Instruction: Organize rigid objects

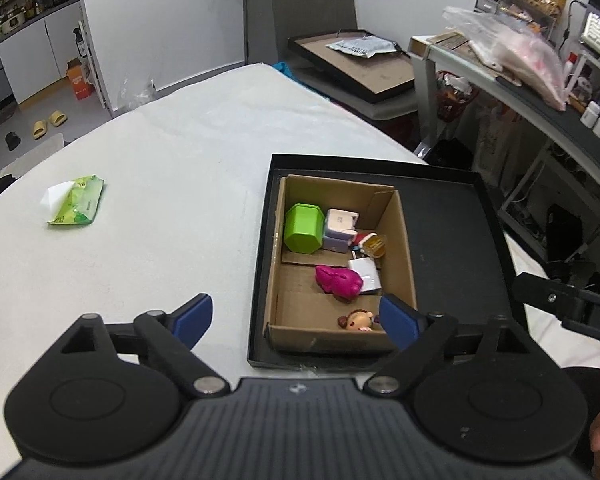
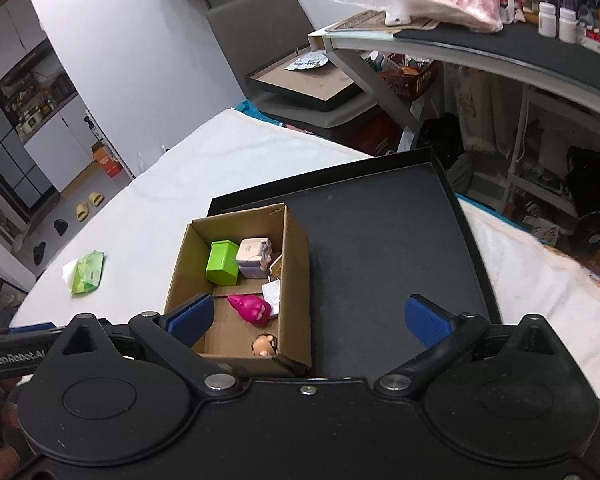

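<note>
You hover both grippers, left gripper [image 1: 296,316] and right gripper [image 2: 310,316], wide and empty near the cardboard box [image 1: 404,240], its toys apparently already gathered inside.

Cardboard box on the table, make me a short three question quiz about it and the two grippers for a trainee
1. True or false: the cardboard box sits inside the black tray.
2. Which item lies in the box corner farthest from the cameras? A) green container B) pink toy C) small doll figure
3. Fill in: the left gripper and right gripper are both ____ and hold nothing.

Key: 1 true; 2 A; 3 open.
</note>
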The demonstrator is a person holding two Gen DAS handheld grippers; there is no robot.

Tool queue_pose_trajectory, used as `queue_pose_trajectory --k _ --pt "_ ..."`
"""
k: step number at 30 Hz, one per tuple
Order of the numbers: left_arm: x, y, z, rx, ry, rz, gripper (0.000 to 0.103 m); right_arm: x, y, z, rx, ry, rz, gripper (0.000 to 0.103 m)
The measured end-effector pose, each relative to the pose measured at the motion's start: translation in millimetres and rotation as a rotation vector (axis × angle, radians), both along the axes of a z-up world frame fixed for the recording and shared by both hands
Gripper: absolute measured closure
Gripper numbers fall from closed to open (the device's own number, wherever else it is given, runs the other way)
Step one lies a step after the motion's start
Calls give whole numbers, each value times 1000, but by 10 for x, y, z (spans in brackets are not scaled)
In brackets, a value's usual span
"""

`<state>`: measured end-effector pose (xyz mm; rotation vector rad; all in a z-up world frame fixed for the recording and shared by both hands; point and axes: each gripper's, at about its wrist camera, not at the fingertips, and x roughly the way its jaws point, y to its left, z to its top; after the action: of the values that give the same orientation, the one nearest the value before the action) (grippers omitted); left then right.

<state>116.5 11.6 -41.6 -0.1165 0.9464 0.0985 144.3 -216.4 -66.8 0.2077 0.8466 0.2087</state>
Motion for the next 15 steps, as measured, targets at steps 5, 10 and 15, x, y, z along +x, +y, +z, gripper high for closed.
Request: queue_pose_trajectory --k 5,10,15 --pt "-183 -36 112 -10 -24 -3 12 -175 -43 139 -12 -42 -7 0" --pt "-375 -63 231 -5 -44 -14 12 -329 -96 230 -18 -57 -18 0" --pt "-513 -57 311 -6 -58 -12 12 -480 -143 326 -29 -75 -24 0"
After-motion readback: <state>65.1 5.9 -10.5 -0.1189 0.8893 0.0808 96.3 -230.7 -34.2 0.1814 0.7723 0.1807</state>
